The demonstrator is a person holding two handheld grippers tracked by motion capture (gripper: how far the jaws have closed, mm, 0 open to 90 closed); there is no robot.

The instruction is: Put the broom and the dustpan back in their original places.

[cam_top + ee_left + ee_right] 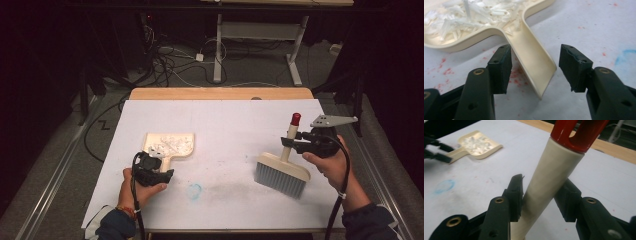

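Dustpan [170, 145] on surface [235, 130], holds white shreds [466, 15]. Left tongs [535, 67] wide, straddling dustpan handle [534, 67], no contact. Right of dustpan: brush [282, 172], bristles on surface, right tongs [542, 197] clamping its handle [549, 187]. Brush head cut off in right gripper view.

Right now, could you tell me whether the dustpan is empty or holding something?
Holding something: the dustpan has white shredded scraps piled in its tray.
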